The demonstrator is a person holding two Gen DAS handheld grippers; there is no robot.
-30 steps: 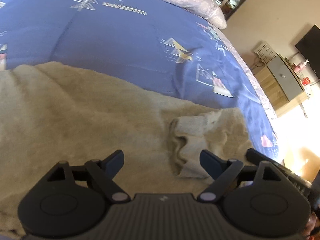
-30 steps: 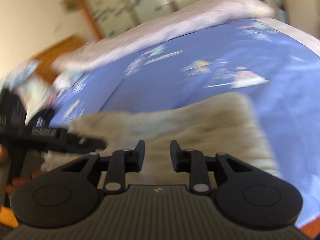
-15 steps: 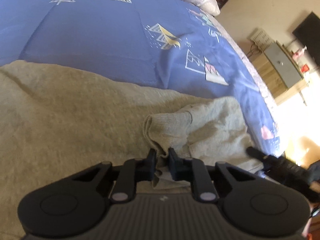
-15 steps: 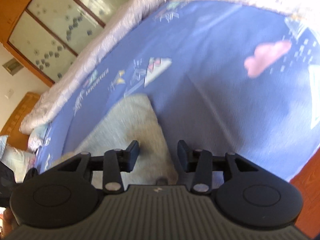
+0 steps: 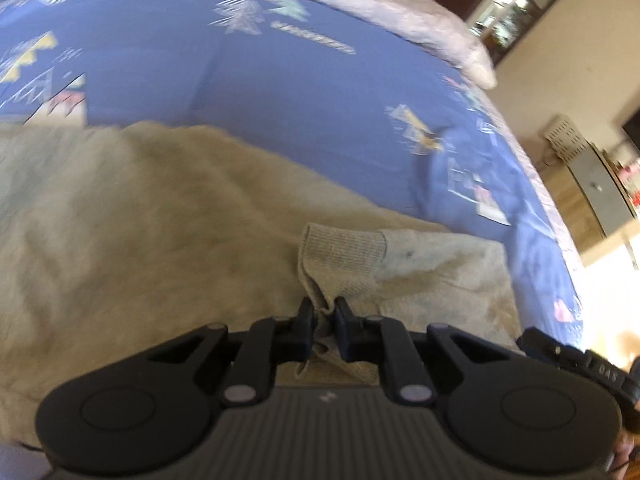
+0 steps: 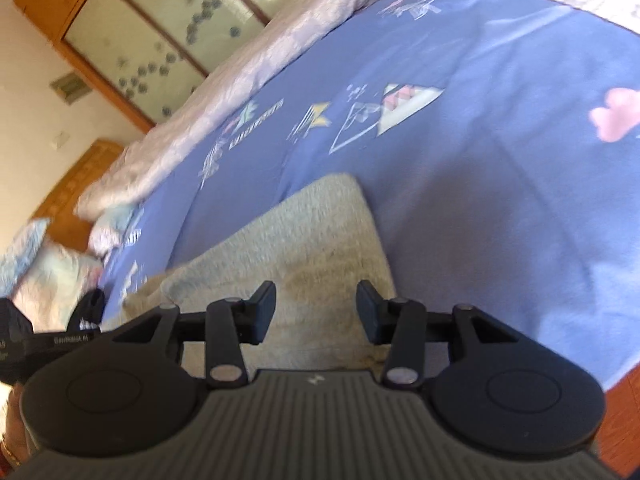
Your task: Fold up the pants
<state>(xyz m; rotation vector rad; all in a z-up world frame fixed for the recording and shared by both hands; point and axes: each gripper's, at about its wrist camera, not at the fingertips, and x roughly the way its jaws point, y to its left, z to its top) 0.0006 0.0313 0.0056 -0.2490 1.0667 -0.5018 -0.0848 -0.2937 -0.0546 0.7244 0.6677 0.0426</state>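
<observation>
The left gripper (image 5: 323,314) is pinching the ribbed cuff (image 5: 340,252) of beige pants (image 5: 140,220) lying across a blue patterned bedspread (image 5: 260,92).

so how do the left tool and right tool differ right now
The black left tool is shut on the ribbed cuff of the beige fleece pants; the black right tool stands open, with nothing pinched. The left one sits at a bunched, folded-over leg end, while the right one hangs over a flat corner of the pants. Both point down over the same pants on the blue patterned bedspread.
</observation>
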